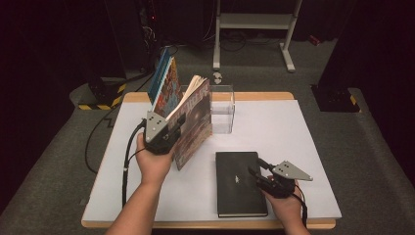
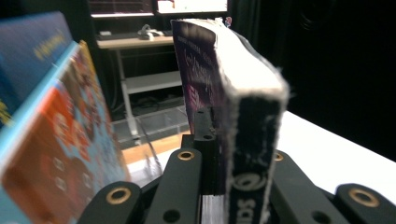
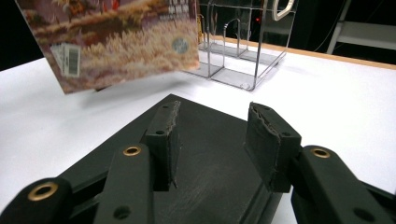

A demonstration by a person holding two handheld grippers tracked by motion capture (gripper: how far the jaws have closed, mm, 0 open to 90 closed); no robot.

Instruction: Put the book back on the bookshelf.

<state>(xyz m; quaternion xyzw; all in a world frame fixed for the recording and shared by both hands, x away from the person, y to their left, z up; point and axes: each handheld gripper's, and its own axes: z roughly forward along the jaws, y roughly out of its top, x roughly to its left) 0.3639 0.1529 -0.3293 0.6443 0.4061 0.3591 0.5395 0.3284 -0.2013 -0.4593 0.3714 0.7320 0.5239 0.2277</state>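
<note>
Pinching the worn paperback (image 1: 193, 122) near its spine with my left fingers (image 2: 205, 140), lifted off the bench (image 1: 293, 147) beside the clear rack (image 1: 221, 110), I judge it light but floppy, while my right fingers (image 3: 163, 140) hover half-spread, empty, over the black notebook (image 1: 237, 183).

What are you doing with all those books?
A person is sorting books at a white table. The left gripper is shut on a thick, worn paperback with a dark purple cover, held up off the table near a clear plastic book rack. A colourful blue-edged book leans upright just left of it. The right gripper hangs with its fingers apart over a black hardcover notebook lying flat on the table, gripping nothing.
</note>
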